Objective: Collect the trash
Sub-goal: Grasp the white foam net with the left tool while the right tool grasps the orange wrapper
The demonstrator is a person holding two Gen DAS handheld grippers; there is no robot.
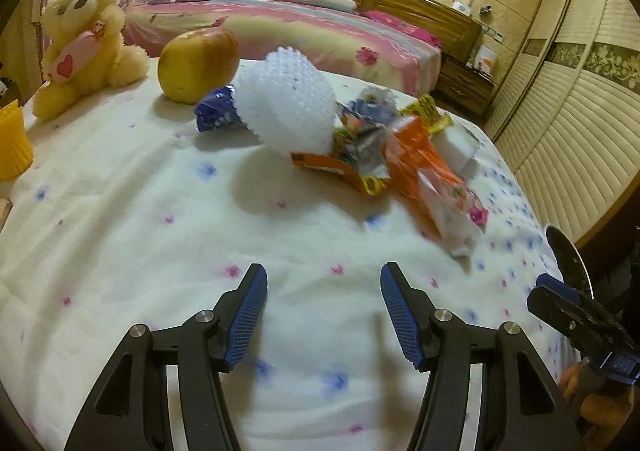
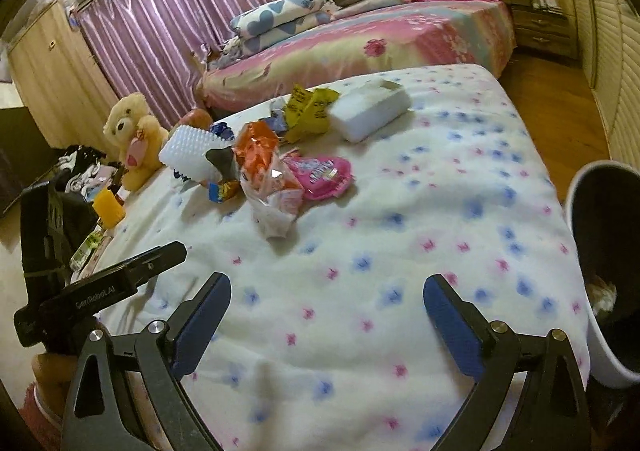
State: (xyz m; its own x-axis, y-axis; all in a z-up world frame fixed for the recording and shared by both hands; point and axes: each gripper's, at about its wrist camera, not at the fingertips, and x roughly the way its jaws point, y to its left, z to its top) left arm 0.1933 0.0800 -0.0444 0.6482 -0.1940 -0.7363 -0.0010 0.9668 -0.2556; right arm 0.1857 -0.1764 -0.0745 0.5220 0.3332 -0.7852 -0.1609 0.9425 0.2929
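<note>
A pile of trash lies mid-table on the flowered white cloth [image 1: 140,211]: a white foam fruit net [image 1: 286,103], a blue wrapper [image 1: 214,111], an orange packet [image 1: 424,167], yellow wrappers [image 1: 428,111]. In the right wrist view the pile shows the orange packet [image 2: 260,151], a pink wrapper [image 2: 320,175], yellow wrappers [image 2: 308,107] and the foam net [image 2: 190,149]. My left gripper [image 1: 323,283] is open and empty, short of the pile. My right gripper [image 2: 327,291] is open and empty over bare cloth. A white bin [image 2: 600,271] stands at the table's right edge.
An apple [image 1: 198,65], a teddy bear [image 1: 84,39] and a yellow cup [image 1: 12,143] stand at the far left. A white box [image 2: 370,107] lies behind the pile. A bed [image 2: 360,39] and wardrobe doors [image 1: 580,111] are beyond.
</note>
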